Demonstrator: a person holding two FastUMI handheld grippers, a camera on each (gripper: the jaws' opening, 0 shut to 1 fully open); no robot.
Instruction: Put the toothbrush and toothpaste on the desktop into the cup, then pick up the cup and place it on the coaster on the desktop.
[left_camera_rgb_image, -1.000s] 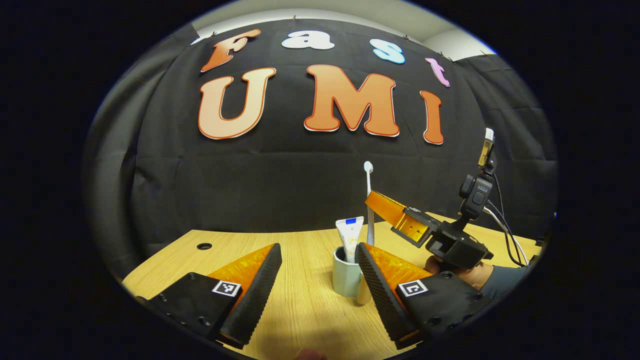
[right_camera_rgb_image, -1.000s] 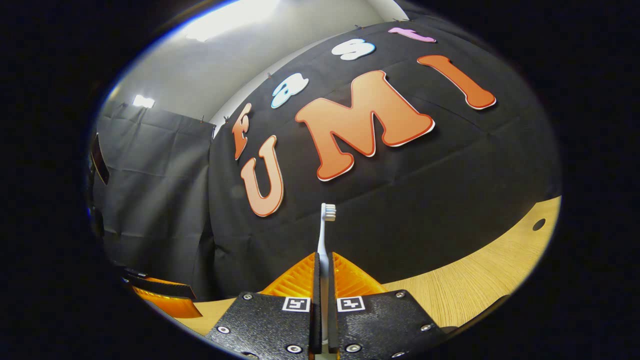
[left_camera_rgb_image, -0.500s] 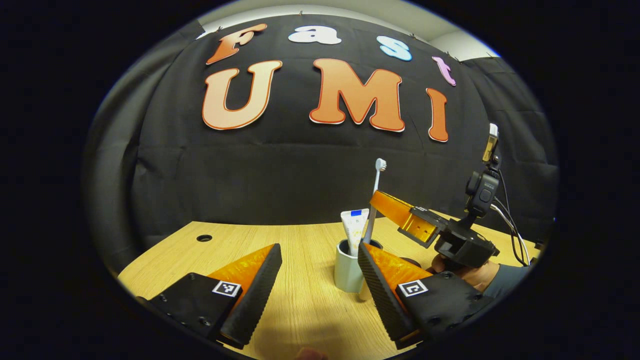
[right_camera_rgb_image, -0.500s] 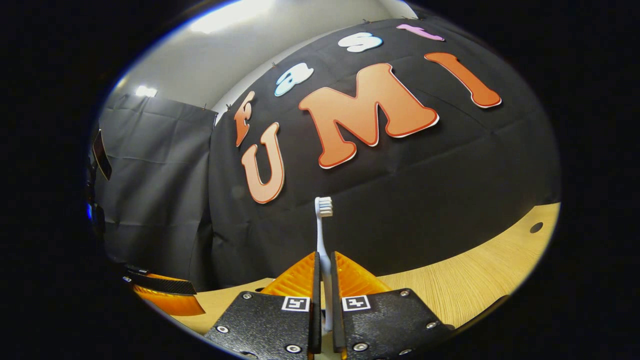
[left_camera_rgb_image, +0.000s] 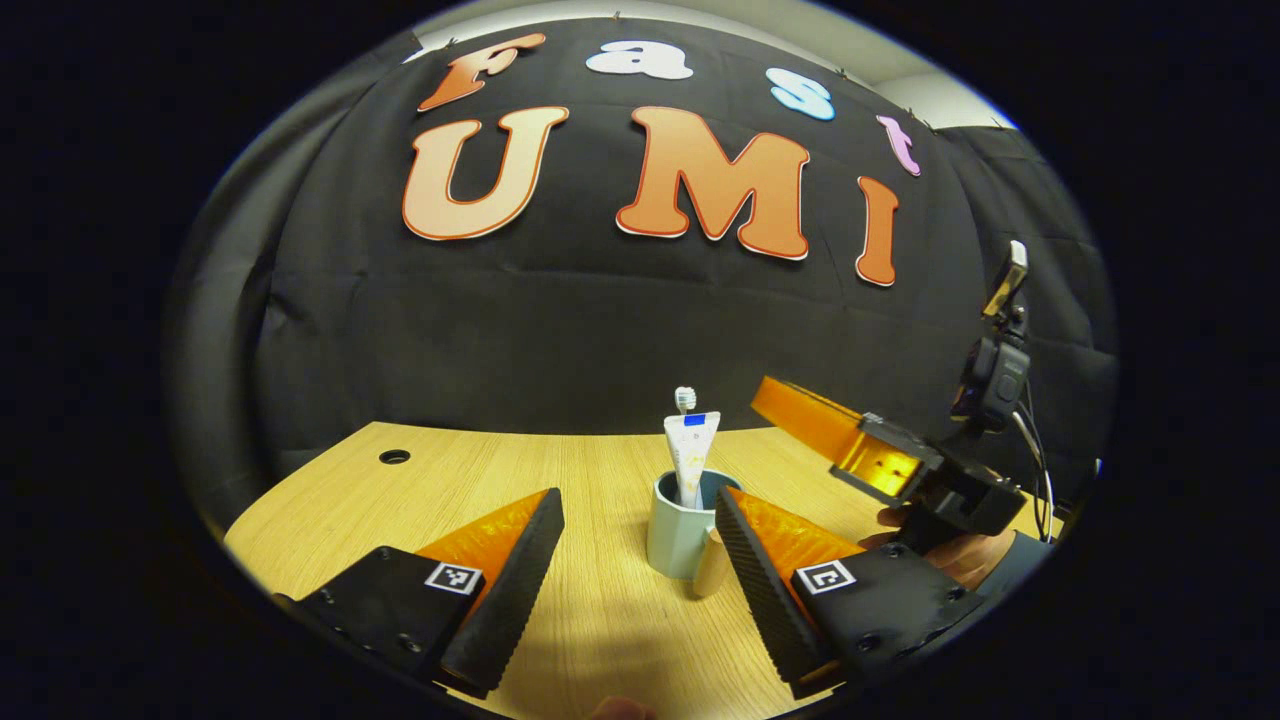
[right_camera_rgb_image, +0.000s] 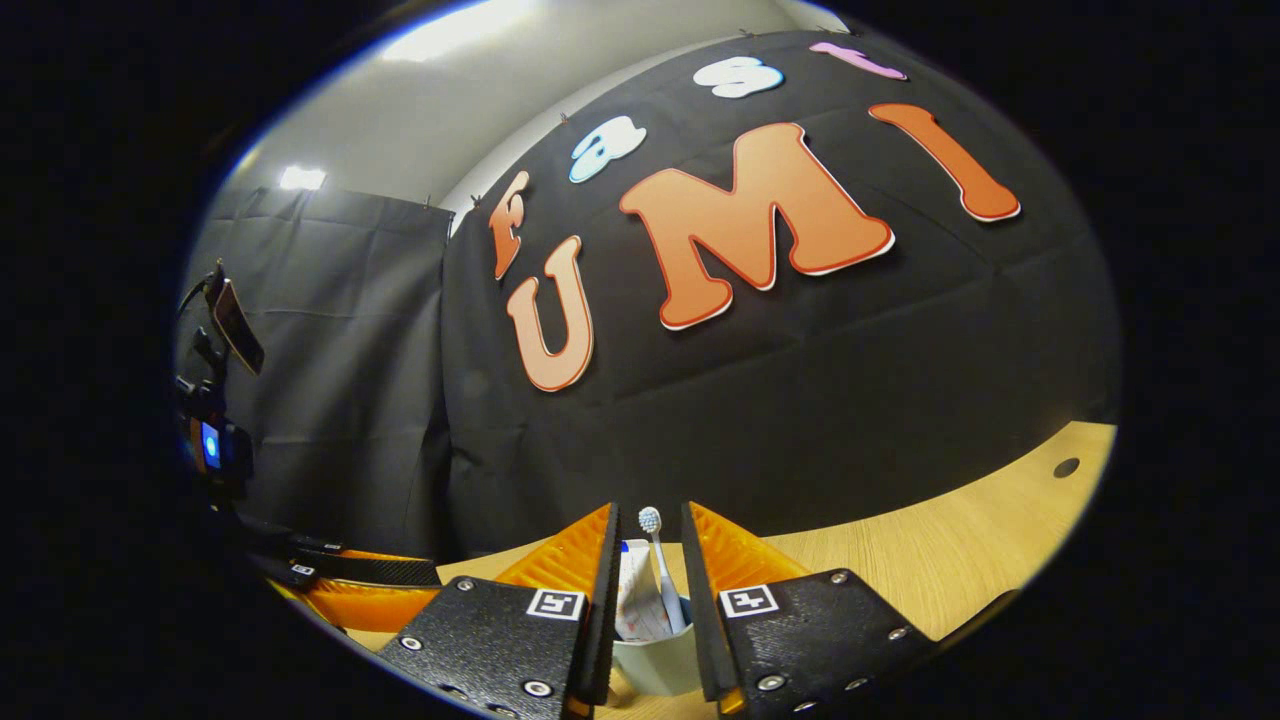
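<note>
A pale cup (left_camera_rgb_image: 678, 535) stands on the wooden desk (left_camera_rgb_image: 560, 480) with a white toothpaste tube (left_camera_rgb_image: 690, 455) upright in it. The toothbrush head (left_camera_rgb_image: 685, 398) pokes up just behind the tube. My left gripper (left_camera_rgb_image: 635, 505) hovers open in front of the cup, nothing between its fingers. My right gripper (left_camera_rgb_image: 835, 435), held by a hand (left_camera_rgb_image: 950, 555), hangs to the right of the cup. In the right gripper view, my right gripper (right_camera_rgb_image: 650, 512) is open above the cup (right_camera_rgb_image: 655, 665). The toothbrush (right_camera_rgb_image: 660, 580) and the tube (right_camera_rgb_image: 630, 600) stand free between its fingers.
The desk has a small round hole at its far left (left_camera_rgb_image: 393, 456), also seen in the right gripper view as a hole (right_camera_rgb_image: 1066, 467) at the right. The left gripper's fingers (right_camera_rgb_image: 350, 590) show low at the left. Black cloth walls close the back.
My right gripper opened and let go of the toothbrush, which dropped into the cup beside the toothpaste. The right gripper then drew back to the right and up.
</note>
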